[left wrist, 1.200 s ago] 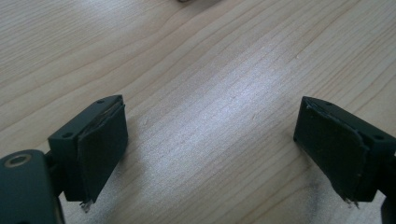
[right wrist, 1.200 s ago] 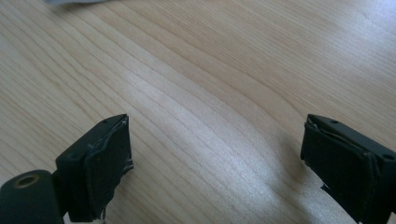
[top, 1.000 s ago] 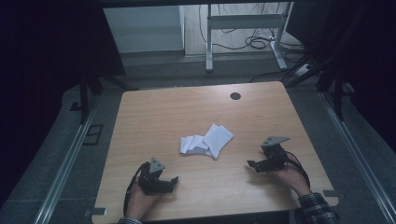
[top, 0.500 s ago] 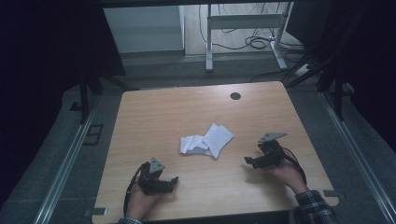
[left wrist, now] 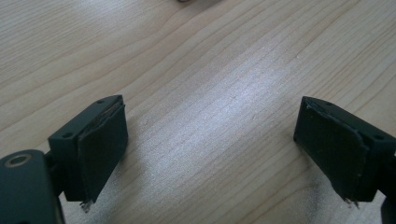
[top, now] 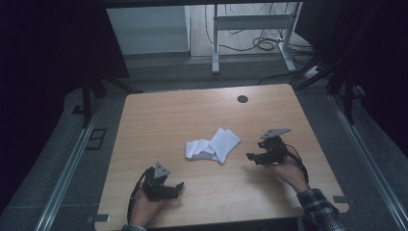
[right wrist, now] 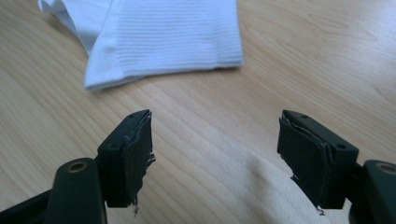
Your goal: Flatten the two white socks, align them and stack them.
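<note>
A white ribbed cloth, perhaps a sock (top: 213, 145), lies crumpled near the middle of the wooden table (top: 168, 115). My right gripper (top: 250, 157) sits just to its right, held in a hand, jaws wide apart and empty. In the right gripper view the white cloth (right wrist: 159, 37) lies a short way beyond the open gripper (right wrist: 215, 149). My left gripper (top: 179, 186) rests near the table's front left, open and empty. In the left gripper view the left gripper (left wrist: 210, 158) has only bare wood between its pads.
A dark round hole (top: 242, 99) marks the table's far right area. Beyond the far edge stand a metal frame (top: 250, 29) and cables on the floor (top: 269, 45). Rails run along both sides of the table.
My right gripper has moved left, closer to the white cloth. The left gripper has stayed in place.
</note>
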Action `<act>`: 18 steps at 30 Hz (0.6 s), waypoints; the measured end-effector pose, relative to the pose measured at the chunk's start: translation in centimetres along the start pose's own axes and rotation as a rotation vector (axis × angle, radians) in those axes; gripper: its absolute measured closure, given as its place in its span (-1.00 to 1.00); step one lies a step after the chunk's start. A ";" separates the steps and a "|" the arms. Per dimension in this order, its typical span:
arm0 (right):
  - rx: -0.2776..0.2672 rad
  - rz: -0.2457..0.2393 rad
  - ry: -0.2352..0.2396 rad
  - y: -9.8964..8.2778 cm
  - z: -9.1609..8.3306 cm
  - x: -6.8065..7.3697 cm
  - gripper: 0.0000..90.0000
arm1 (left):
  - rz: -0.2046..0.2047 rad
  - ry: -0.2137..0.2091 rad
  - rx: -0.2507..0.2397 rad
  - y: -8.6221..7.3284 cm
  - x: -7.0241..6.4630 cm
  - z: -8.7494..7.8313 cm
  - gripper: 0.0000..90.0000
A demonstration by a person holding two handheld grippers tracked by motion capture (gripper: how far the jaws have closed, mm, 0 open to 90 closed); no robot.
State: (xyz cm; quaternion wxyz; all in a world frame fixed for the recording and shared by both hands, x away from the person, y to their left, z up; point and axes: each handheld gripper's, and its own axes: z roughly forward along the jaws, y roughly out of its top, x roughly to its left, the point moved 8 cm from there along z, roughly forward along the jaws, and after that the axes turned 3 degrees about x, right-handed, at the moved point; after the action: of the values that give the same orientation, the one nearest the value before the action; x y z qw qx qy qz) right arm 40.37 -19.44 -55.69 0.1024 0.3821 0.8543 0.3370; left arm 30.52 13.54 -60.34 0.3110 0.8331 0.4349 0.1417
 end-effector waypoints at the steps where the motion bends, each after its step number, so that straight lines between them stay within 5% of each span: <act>1: 0.000 0.000 0.000 0.0 0.0 0.0 -0.42 | 0.000 0.000 0.000 0.0 0.0 0.0 -0.78; 13: 0.001 -0.018 -0.003 3.0 1.6 1.0 -0.20 | 0.000 0.000 0.000 0.0 0.0 0.0 -0.78; 18: 0.003 -0.039 -0.019 4.8 2.1 1.1 0.05 | 0.000 0.000 0.000 0.0 0.0 0.0 -0.78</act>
State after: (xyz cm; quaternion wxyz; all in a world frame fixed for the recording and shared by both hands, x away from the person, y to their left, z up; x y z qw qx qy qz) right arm 43.35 -15.31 -54.08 0.1166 0.3687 0.8612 0.3298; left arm 30.52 13.54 -60.34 0.3110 0.8330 0.4350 0.1416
